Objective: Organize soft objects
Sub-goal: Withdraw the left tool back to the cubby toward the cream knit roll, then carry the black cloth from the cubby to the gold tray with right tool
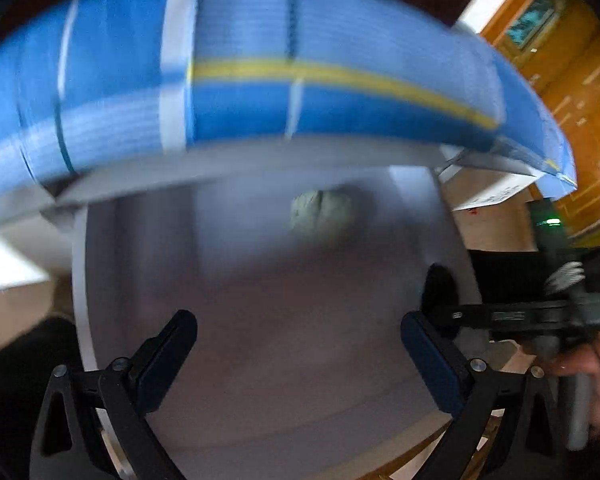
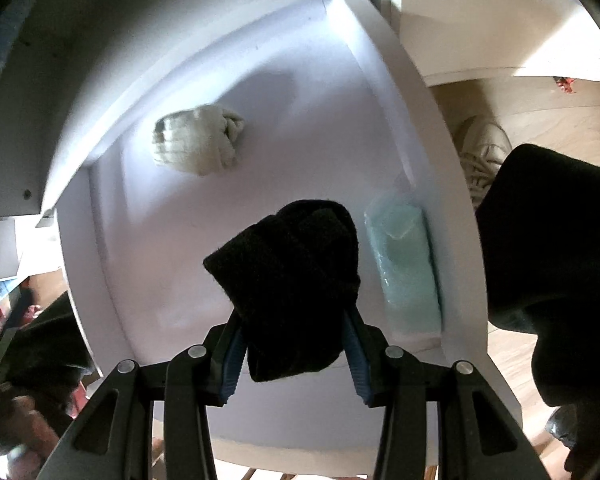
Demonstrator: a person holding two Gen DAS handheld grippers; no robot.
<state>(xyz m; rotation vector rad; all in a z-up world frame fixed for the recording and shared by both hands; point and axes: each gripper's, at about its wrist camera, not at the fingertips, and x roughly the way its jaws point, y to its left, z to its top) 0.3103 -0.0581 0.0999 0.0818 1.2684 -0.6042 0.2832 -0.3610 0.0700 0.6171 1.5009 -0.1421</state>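
Observation:
A white drawer (image 2: 452, 200) stands pulled out below both grippers. On its floor near the back lies a rolled cream sock (image 2: 198, 140), which shows blurred in the left wrist view as a pale bundle (image 1: 322, 216). My right gripper (image 2: 296, 340) is shut on a black sock bundle (image 2: 292, 280) and holds it above the drawer floor. My left gripper (image 1: 300, 344) hangs over the drawer, open wide, with nothing between its fingers (image 1: 176, 344). The right gripper's body (image 1: 520, 316) reaches in from the right of the left wrist view, with the black sock (image 1: 440, 288) at its tip.
A pale green packet (image 2: 404, 264) lies along the drawer's right wall. Blue striped fabric (image 1: 260, 80) covers the surface above the drawer. A person's light shoe (image 2: 480, 152) and dark clothing (image 2: 560, 240) are to the right on the wooden floor. A hand (image 1: 596, 380) grips the right tool.

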